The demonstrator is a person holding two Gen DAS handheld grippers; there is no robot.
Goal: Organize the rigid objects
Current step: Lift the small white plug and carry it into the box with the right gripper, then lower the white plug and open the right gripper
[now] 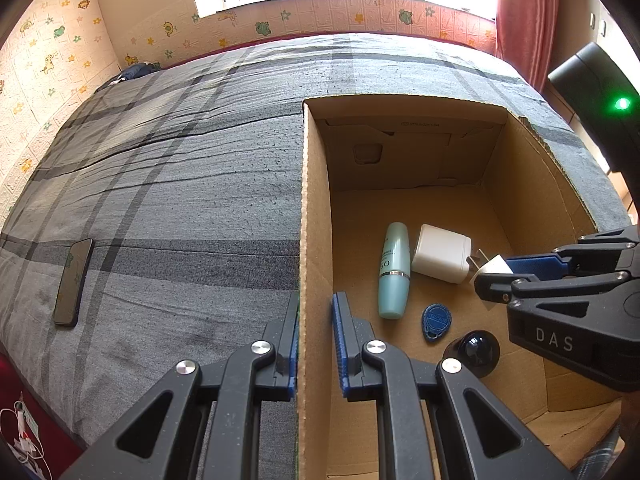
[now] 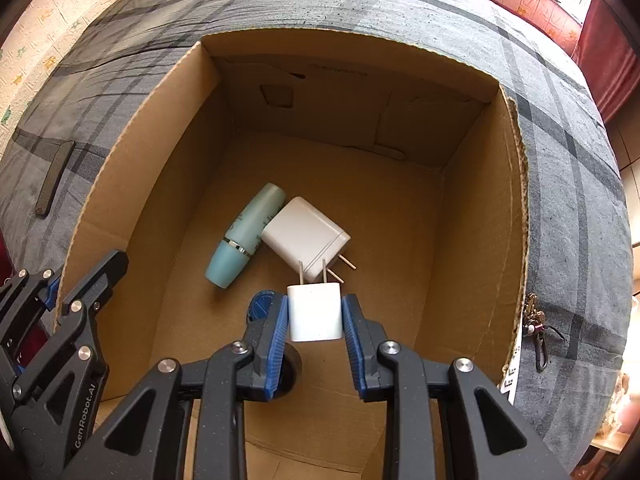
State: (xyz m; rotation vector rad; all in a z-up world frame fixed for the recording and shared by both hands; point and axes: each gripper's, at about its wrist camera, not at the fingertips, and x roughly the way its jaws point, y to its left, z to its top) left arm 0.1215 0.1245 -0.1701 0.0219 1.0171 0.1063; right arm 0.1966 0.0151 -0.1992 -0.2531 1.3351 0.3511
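An open cardboard box [image 1: 404,101] sits on a grey plaid bed. My left gripper [image 1: 316,340] is shut on the box's left wall near the front corner. My right gripper [image 2: 315,320] points down inside the box, shut on a small white charger [image 2: 315,312] whose prongs face the floor of the box. Lying on that floor are a teal bottle [image 2: 246,236], a larger white charger [image 2: 306,234], a blue key fob [image 1: 436,322] and a dark round object [image 1: 474,350]. In the right wrist view, the fob and the round object are mostly hidden behind the fingers.
A dark phone [image 1: 74,282] lies on the bedspread left of the box. A metal key clip [image 2: 536,332] rests on the bed beside the box's right wall. The box's far half [image 2: 360,160] holds nothing. Cables lie on the floor at the bed's near left corner [image 1: 20,428].
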